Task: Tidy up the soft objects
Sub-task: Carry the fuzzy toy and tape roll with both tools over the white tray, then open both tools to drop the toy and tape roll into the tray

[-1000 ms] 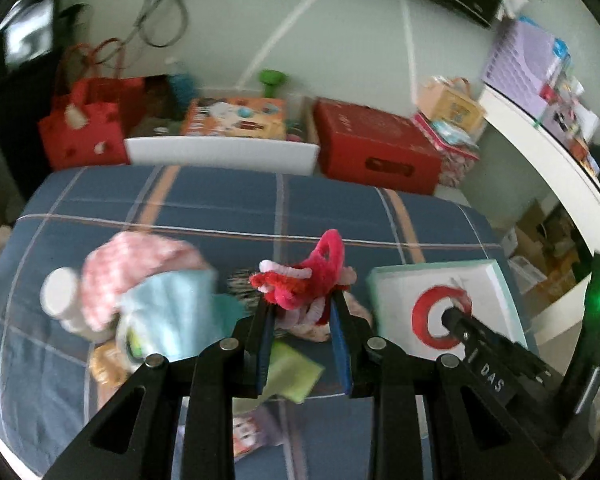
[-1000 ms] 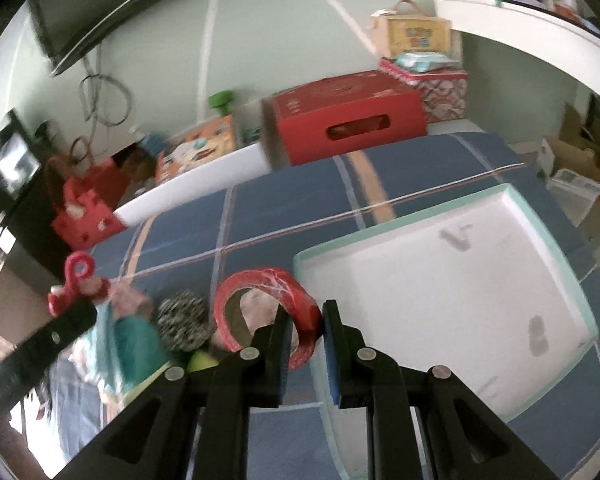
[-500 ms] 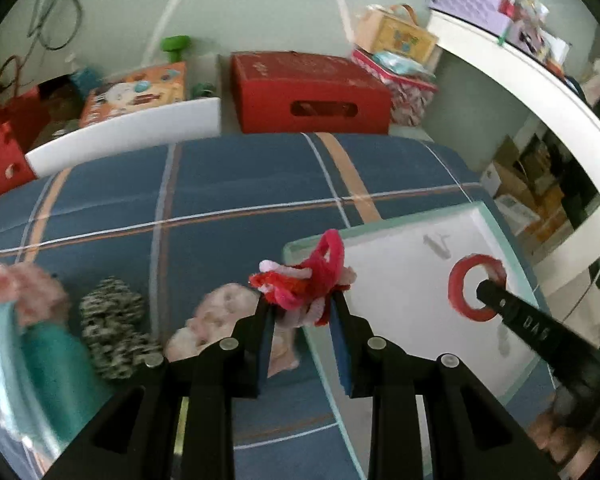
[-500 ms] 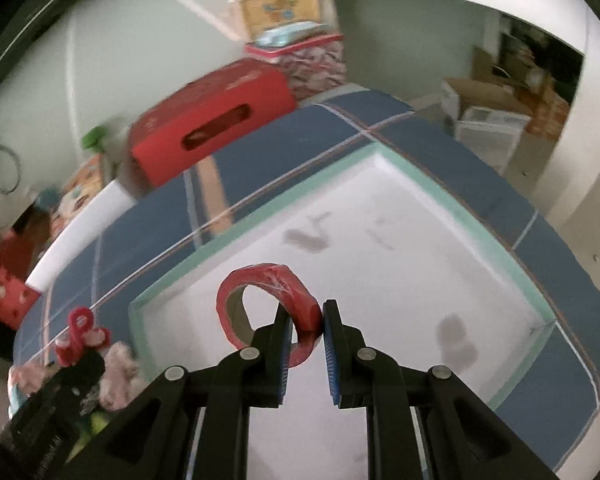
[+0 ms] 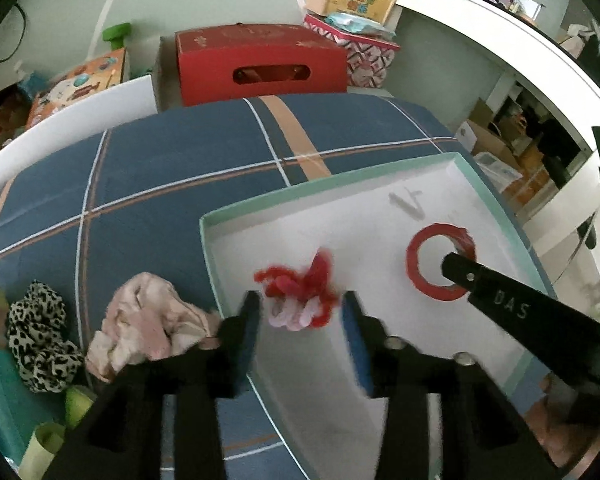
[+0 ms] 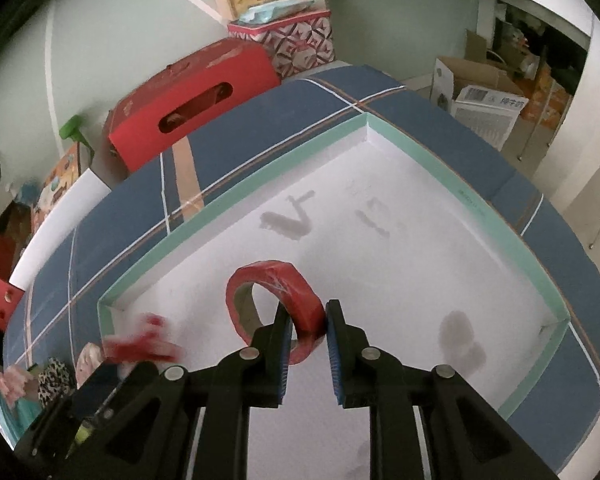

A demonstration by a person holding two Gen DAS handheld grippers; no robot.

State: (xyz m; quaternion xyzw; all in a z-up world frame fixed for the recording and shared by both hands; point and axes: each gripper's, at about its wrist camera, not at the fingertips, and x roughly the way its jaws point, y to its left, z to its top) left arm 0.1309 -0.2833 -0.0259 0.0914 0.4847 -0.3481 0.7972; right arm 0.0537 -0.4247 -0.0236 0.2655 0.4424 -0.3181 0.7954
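A white tray with a mint-green rim (image 5: 328, 184) (image 6: 260, 184) lies on the blue plaid bed. My left gripper (image 5: 300, 312) is open over the tray's near left part; a red-and-pink pipe-cleaner bundle (image 5: 300, 292) sits blurred between its spread fingers, free of both pads. It shows as a red blur in the right wrist view (image 6: 144, 346). My right gripper (image 6: 306, 326) is shut on a red tape roll (image 6: 276, 300) above the tray; the roll also shows in the left wrist view (image 5: 440, 260).
Left of the tray lie a pink cloth (image 5: 148, 320), a leopard-print scrunchie (image 5: 40, 340) and teal and green items (image 5: 4, 400). A red box (image 5: 260, 64) and other boxes stand beyond the bed. A white desk (image 5: 500, 40) is at the right.
My left gripper has opened and let go of the pipe-cleaner bundle, which drops toward the tray. Both grippers moved further over the tray. The right still holds the tape roll.
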